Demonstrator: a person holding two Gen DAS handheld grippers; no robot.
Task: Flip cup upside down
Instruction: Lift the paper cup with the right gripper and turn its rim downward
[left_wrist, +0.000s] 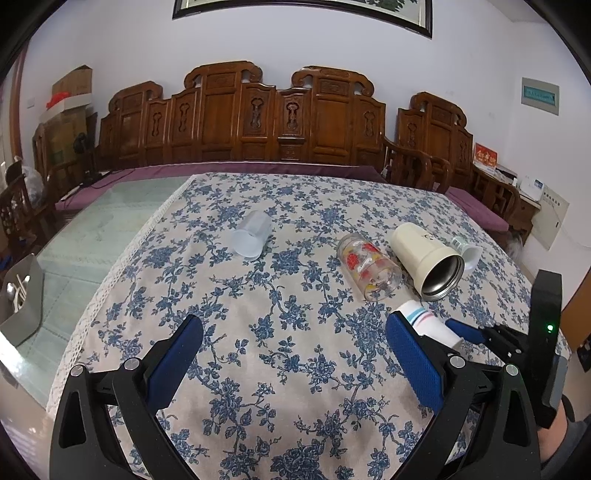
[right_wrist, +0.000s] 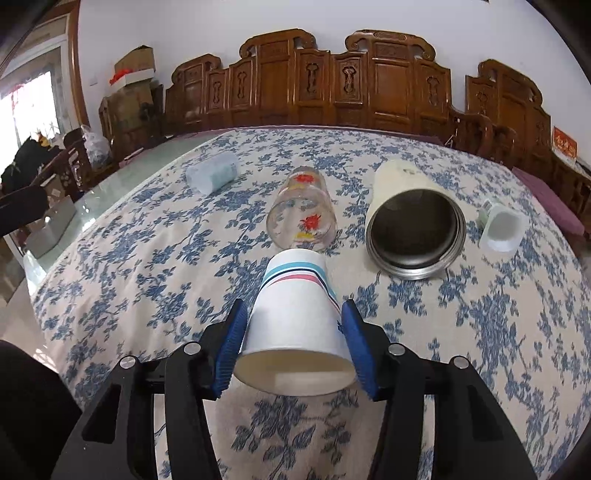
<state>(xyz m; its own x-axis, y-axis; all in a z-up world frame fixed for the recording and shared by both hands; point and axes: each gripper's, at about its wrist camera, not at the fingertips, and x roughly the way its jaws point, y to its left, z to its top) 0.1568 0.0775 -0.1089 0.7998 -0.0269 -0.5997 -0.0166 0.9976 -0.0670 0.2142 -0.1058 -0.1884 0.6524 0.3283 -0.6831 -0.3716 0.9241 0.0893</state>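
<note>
A white paper cup (right_wrist: 295, 325) with teal, pink and navy stripes sits between the blue pads of my right gripper (right_wrist: 293, 314), its open mouth toward the camera and its base pointing away. The pads press its sides just above the floral tablecloth. It also shows in the left wrist view (left_wrist: 430, 325), partly behind my left gripper's right finger. My left gripper (left_wrist: 295, 332) is open and empty over the cloth, to the left of the cup.
Several cups lie on their sides on the table: a frosted plastic cup (left_wrist: 253, 238), a flowered glass (left_wrist: 369, 267), a cream steel-lined tumbler (left_wrist: 428, 258) and a small white cup (left_wrist: 469, 253). A carved wooden bench (left_wrist: 258, 118) lines the far side. A metal container (left_wrist: 22, 295) sits left.
</note>
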